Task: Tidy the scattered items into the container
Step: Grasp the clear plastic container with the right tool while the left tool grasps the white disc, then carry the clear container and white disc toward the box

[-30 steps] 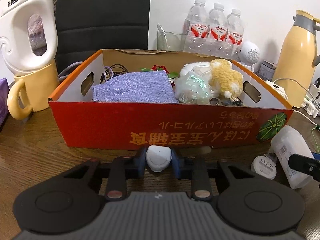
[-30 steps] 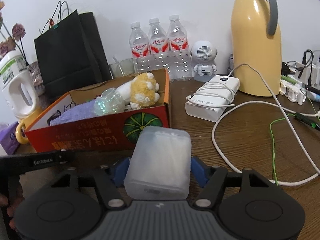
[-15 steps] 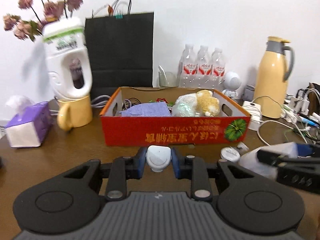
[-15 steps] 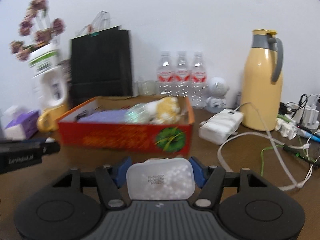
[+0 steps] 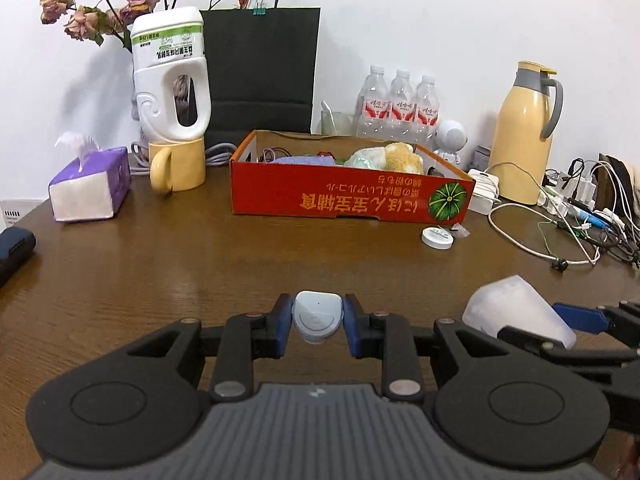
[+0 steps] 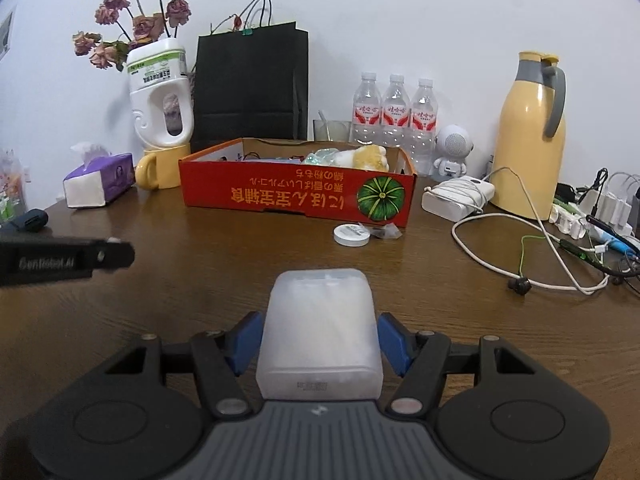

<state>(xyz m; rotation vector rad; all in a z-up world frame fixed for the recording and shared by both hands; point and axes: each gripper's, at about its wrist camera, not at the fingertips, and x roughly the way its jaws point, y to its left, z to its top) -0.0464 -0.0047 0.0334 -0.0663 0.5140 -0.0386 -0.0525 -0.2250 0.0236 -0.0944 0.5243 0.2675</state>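
While both wrist cameras faced the far wall, I had the brown wooden table (image 5: 160,272) filling most of each view. On its far half sat the red cardboard box (image 5: 348,196) printed with a green pumpkin, the container for this job; a blue-grey cloth (image 5: 304,159), a clear crinkled bag (image 5: 366,158) and a yellow-and-white plush toy (image 5: 402,157) already lay inside it. Behind the box a black paper bag (image 5: 262,68) stood against the wall. To the box's right stood a yellow thermos jug (image 5: 522,136), and to its left a white plastic jug (image 5: 170,76) sat on a yellow mug (image 5: 178,164), with a purple tissue box (image 5: 90,184) further left.

My right gripper (image 6: 320,340) was clamped on a frosted white plastic case (image 6: 320,336), its blue pads pressed against both sides, holding it above the near part of the table, well short of the box. My left gripper (image 5: 318,326) stood narrow, pinching a small pale grey rounded case (image 5: 318,316) between its blue fingers, also at the near side.

Just in front of the box's near right corner lay a small round white disc (image 6: 351,235), with a tiny clear wrapper (image 6: 386,232) touching it on the right.
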